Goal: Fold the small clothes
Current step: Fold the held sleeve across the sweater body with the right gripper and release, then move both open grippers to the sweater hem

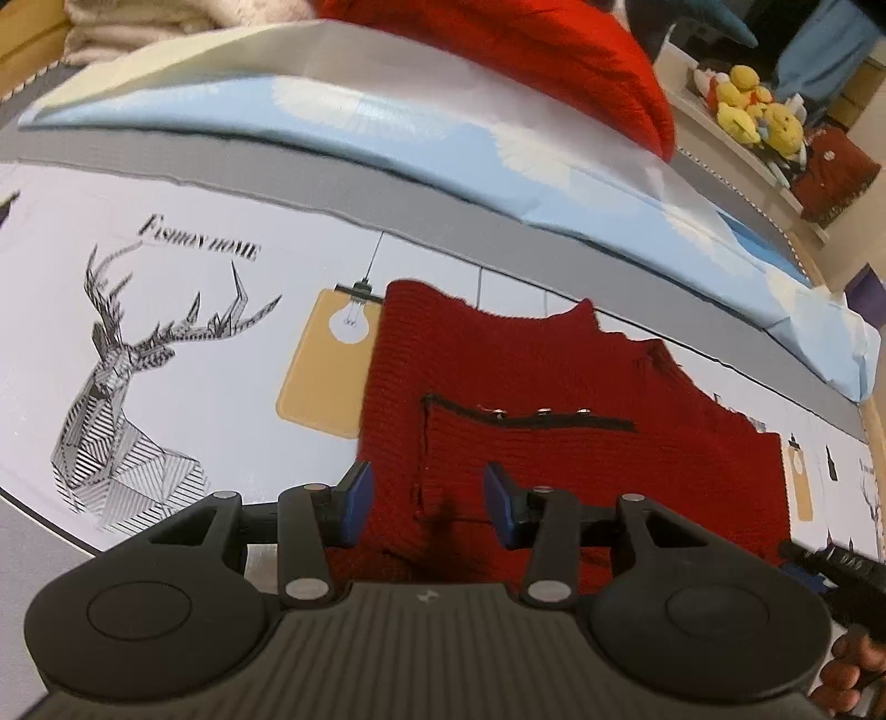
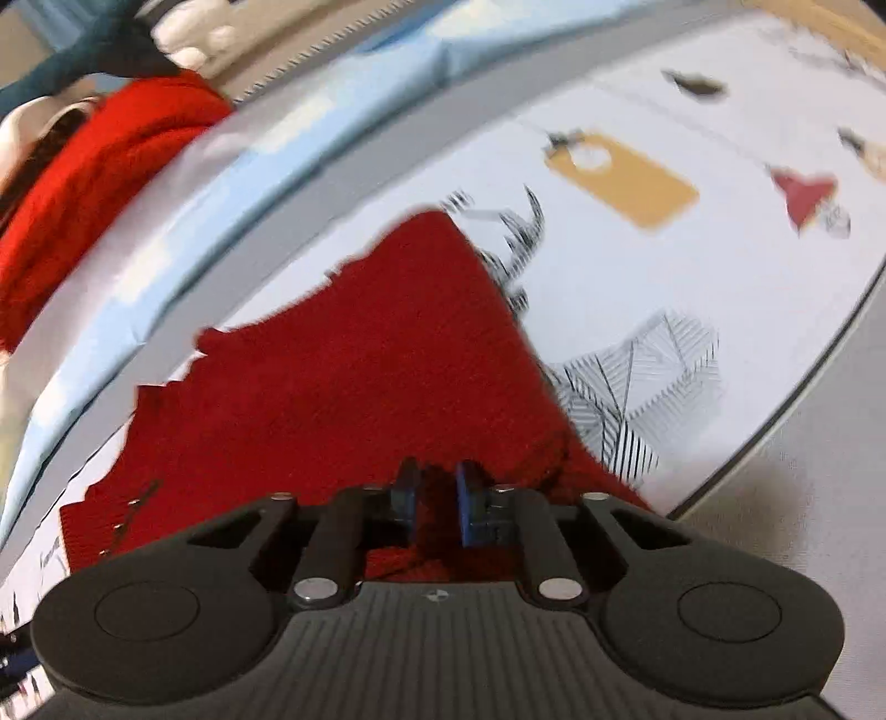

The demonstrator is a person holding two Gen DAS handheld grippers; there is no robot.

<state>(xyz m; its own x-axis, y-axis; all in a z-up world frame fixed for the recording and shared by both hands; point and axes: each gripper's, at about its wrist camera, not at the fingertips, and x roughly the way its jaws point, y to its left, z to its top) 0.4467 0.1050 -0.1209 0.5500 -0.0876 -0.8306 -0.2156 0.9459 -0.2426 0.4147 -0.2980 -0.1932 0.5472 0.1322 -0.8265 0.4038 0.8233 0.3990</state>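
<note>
Deer-print sheet (image 1: pixel 127 360); pale blue pillow (image 1: pixel 387 138); bright red blanket (image 1: pixel 554 61); yellow plush toys (image 1: pixel 753 105) on shelf.

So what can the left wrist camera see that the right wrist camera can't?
Only the left wrist view shows the yellow plush toys on a shelf, the words "Fashion home" on the printed sheet, and the open left gripper over the dark red knit garment.

Only the right wrist view shows the right gripper nipping the garment's near edge, and a red lamp print.

Both show the garment, the deer print, the pale blue pillow and a bright red cloth behind.
</note>
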